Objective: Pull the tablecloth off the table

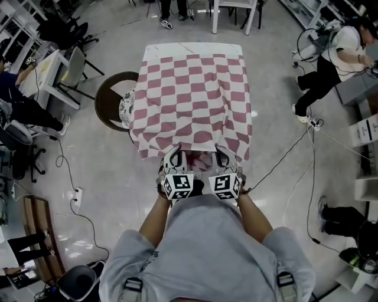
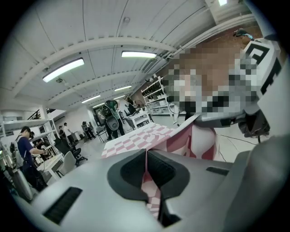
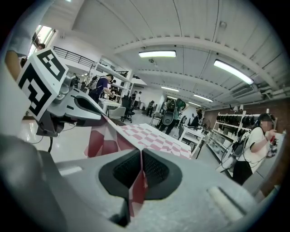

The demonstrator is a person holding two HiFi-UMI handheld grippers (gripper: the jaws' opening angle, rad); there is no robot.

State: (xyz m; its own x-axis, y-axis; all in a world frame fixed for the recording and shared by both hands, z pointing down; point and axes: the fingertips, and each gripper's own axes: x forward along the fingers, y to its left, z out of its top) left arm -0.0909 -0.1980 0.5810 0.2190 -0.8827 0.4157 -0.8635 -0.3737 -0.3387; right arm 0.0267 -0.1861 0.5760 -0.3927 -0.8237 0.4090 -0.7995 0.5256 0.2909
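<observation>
A red and white checked tablecloth (image 1: 190, 97) covers most of a small table (image 1: 195, 46), whose bare white far edge shows. The cloth's near edge hangs down toward me. My left gripper (image 1: 175, 158) is shut on that near hem, left of centre. My right gripper (image 1: 223, 157) is shut on the same hem, a little to the right. In the left gripper view the cloth (image 2: 152, 181) is pinched between the dark pads of the left gripper (image 2: 146, 164). The right gripper view shows the cloth (image 3: 139, 188) clamped the same way in the right gripper (image 3: 141, 166) and stretching off to the tabletop.
A round brown stool (image 1: 113, 100) stands at the table's left side. A white chair (image 1: 235, 13) is beyond the far edge. Cables (image 1: 295, 156) run over the floor at right, near a person (image 1: 328, 56). Desks and a chair (image 1: 56, 74) stand at left.
</observation>
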